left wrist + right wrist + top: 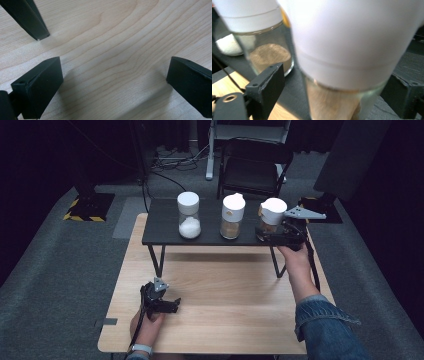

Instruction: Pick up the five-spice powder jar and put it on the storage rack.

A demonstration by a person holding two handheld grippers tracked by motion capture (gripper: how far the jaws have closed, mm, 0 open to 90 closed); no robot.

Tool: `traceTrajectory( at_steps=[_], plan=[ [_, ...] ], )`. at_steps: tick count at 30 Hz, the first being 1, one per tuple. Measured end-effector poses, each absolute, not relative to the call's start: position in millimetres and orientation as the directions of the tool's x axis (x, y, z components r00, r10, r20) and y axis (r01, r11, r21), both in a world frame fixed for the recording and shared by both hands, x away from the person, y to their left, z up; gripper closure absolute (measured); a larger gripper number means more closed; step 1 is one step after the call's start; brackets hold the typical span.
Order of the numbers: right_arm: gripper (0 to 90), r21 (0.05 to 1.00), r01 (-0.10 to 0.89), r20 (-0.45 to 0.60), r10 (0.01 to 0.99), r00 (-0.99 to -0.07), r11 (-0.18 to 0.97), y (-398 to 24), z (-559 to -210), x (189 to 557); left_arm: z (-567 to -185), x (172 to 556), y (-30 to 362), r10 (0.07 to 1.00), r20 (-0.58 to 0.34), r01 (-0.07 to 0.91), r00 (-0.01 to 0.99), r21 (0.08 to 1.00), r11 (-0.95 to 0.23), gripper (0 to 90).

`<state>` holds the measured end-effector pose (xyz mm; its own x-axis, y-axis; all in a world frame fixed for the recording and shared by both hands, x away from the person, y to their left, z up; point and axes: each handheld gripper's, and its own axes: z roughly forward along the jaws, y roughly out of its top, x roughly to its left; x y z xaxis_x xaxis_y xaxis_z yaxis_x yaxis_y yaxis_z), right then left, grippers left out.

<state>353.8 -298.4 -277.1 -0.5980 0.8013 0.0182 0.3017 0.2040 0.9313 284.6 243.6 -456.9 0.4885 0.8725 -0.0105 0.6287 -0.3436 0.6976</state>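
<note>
High view: right gripper (274, 231) is at the rightmost spice jar (271, 216) on the black riser shelf (162, 226), near its right edge, so little room there.

Left gripper view: left gripper (113, 77) released, idle over the wooden table (117, 37).

Right gripper view: jaws straddle the jar (342, 75) with gaps showing, not clamped. Next it looks like squeeze, then lift straight up, clear of the middle jar (265, 50).

Three white-capped jars stand in a row on black shelf (165, 232) over wooden table (220, 320): left jar (189, 215) w/ white powder, middle jar (232, 216) w/ brown stuff. Right gripper (267, 234) sits at base of right jar (271, 216); jaw gap unclear. Left gripper (172, 305) rests low on table nr front edge, well apart from jars.
</note>
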Motion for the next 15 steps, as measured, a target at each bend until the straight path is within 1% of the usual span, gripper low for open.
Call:
traceTrajectory(
  at_steps=[8,15],
  plan=[
    [8.1,0.942,0.289,0.038,0.799,-0.601,0.172,-316.1,-286.7,333.3,-456.3,285.0,243.7,0.871,-0.007,0.629,0.491,0.695,-0.348,0.4],
    [8.1,0.933,0.312,0.049,0.8,-0.598,0.176,-329.2,-294.0,317.8,-456.4,286.1,243.4,0.87,-0.008,0.627,0.493,0.696,-0.349,0.4]
  ],
)
